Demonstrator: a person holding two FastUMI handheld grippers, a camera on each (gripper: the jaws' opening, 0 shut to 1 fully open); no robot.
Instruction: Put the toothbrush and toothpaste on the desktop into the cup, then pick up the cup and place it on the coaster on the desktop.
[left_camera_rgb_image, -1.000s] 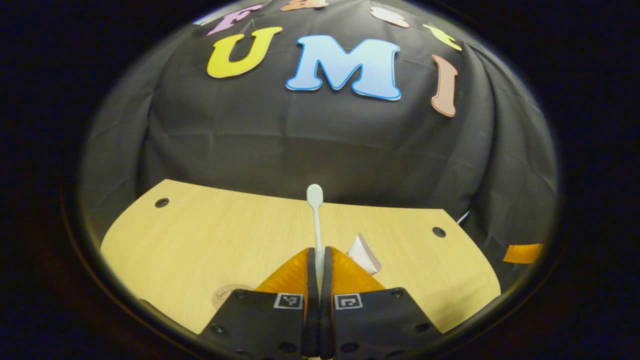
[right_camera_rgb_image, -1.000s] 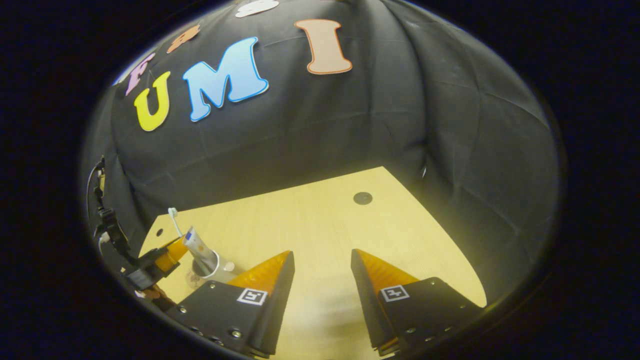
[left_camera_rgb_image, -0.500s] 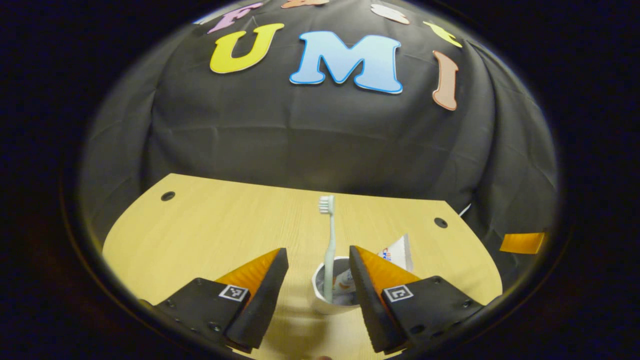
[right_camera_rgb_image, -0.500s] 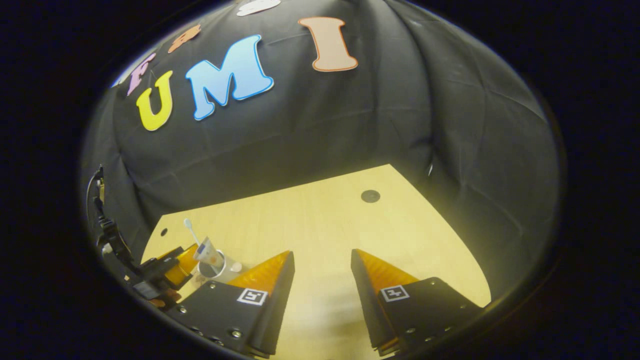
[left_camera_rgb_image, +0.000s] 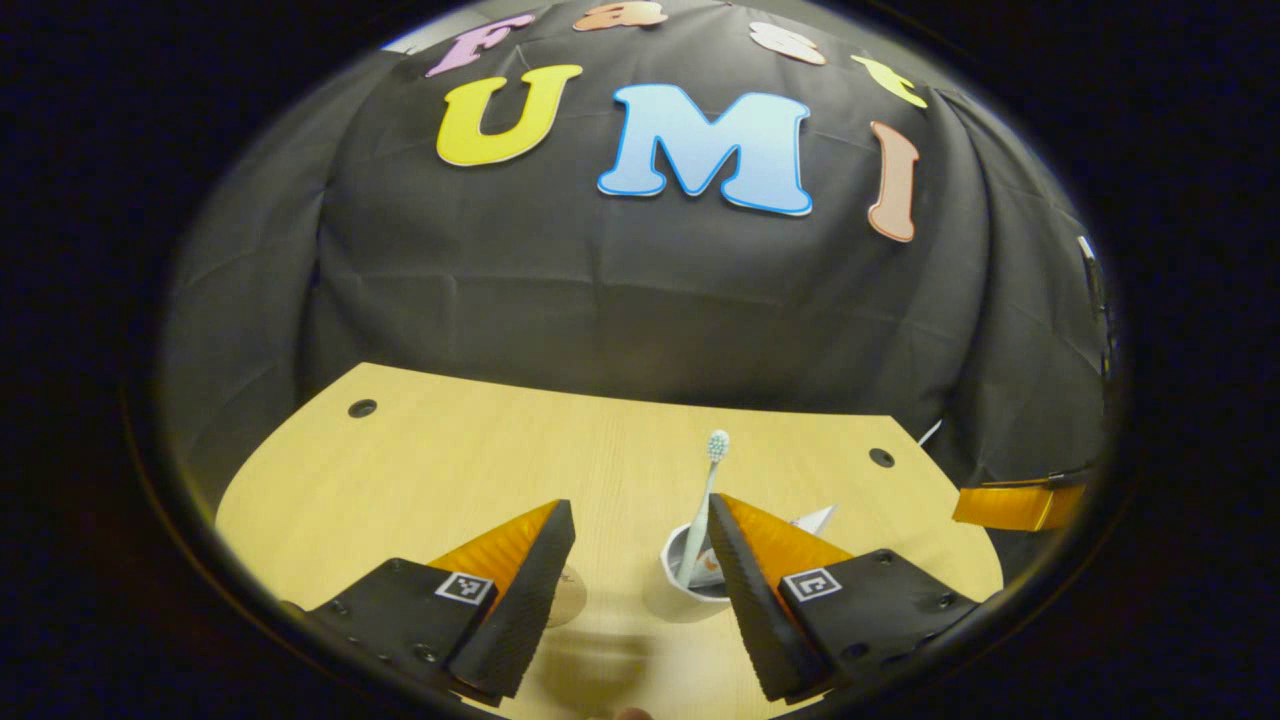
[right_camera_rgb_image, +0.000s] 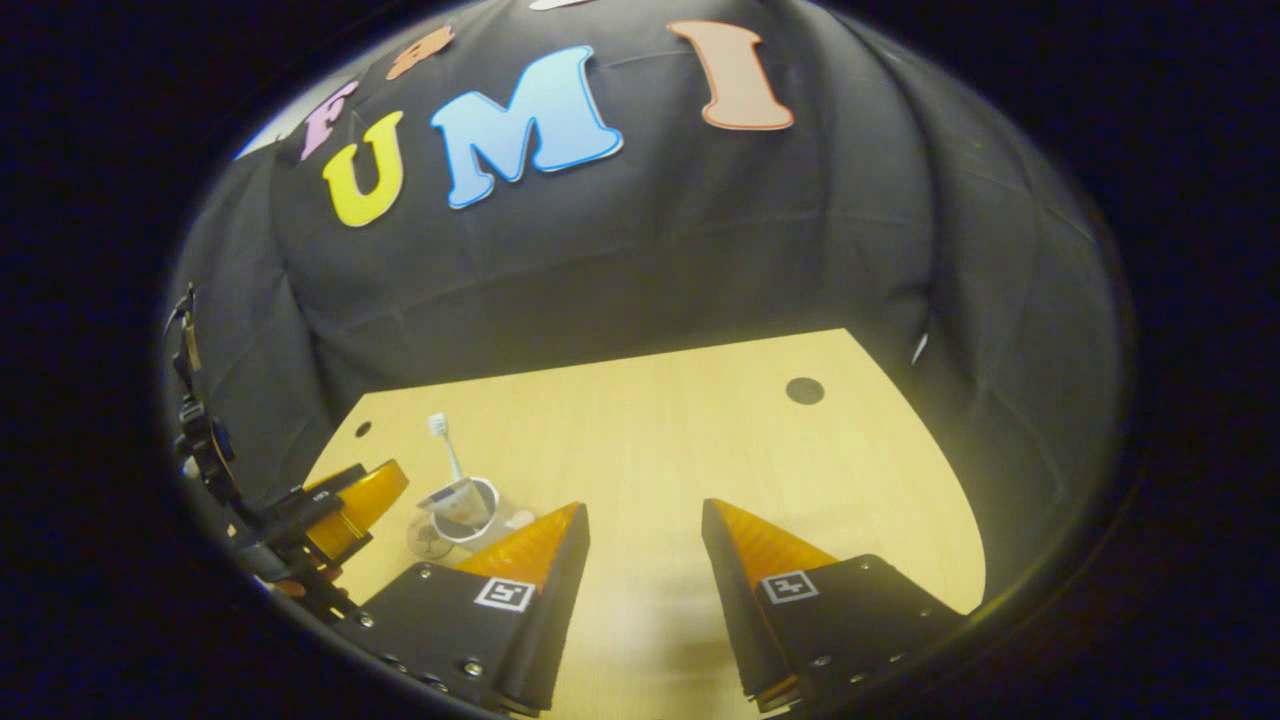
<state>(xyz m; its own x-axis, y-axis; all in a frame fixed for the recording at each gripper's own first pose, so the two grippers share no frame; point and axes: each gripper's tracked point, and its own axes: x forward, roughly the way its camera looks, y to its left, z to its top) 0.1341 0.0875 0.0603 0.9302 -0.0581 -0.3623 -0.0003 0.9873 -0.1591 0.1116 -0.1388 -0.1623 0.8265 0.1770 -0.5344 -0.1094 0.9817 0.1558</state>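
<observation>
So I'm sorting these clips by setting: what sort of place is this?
Likely a staged recording booth, not a bathroom: black cloth wall, a pale wooden desktop with round holes, and a white cup holding a light toothbrush and toothpaste tube.

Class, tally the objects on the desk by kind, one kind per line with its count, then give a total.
Cup: 1
Toothbrush: 1
Toothpaste tube: 1
Coaster: 1
Total: 4

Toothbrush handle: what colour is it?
Pale mint green toothbrush, clearest in the left gripper view.
</observation>
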